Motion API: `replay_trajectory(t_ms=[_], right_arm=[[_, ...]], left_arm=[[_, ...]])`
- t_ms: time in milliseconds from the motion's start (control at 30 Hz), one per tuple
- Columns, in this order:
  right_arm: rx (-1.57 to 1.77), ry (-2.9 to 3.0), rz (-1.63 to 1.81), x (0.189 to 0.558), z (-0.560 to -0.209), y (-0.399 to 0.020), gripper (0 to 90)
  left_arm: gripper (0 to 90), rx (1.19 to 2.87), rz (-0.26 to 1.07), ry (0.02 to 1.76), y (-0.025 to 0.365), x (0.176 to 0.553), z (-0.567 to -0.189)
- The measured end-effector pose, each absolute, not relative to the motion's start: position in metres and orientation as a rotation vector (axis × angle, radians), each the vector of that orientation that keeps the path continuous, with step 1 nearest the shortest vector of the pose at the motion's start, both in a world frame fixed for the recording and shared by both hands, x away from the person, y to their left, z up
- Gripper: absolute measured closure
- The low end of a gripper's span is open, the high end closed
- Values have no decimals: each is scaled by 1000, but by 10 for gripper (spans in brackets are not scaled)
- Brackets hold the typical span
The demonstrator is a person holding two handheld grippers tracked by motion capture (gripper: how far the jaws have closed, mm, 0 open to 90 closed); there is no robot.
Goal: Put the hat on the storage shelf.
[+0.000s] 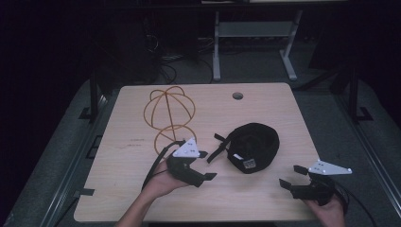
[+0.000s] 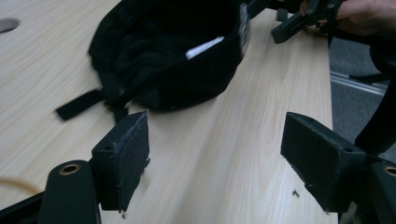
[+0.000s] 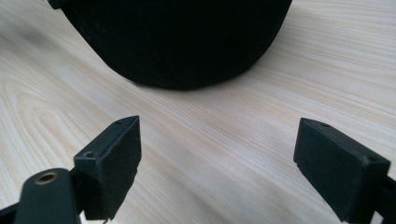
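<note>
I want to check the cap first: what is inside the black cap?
Inside the black cap a white label shows on the inner band, with dark lining around it. The deeper part is too dark to see.

The cap (image 1: 253, 145) is matt black cloth, with a white paper-like label inside and cloth straps. The table (image 1: 142, 127) is pale wood-grain, smooth with a slight sheen. The stand (image 1: 169, 113) looks like thin yellow wire, perhaps coated metal. The pads (image 3: 119, 158) are matt black, slightly rough.
</note>
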State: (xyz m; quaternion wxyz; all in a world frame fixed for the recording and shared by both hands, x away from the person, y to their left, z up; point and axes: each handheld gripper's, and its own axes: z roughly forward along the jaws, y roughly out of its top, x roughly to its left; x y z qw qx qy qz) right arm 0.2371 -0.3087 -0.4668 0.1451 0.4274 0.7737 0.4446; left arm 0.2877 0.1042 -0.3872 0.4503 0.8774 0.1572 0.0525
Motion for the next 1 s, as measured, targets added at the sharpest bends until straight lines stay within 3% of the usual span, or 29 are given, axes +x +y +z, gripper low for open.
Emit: replay_trajectory(t_ms=[467, 1000], right_arm=[[1218, 2232, 1295, 238, -466, -308, 148], [1200, 2227, 1344, 238, -463, -306, 147]], left_arm=[[267, 2252, 120, 230, 32, 298, -375], [430, 2384, 73, 168, -11, 317, -387]])
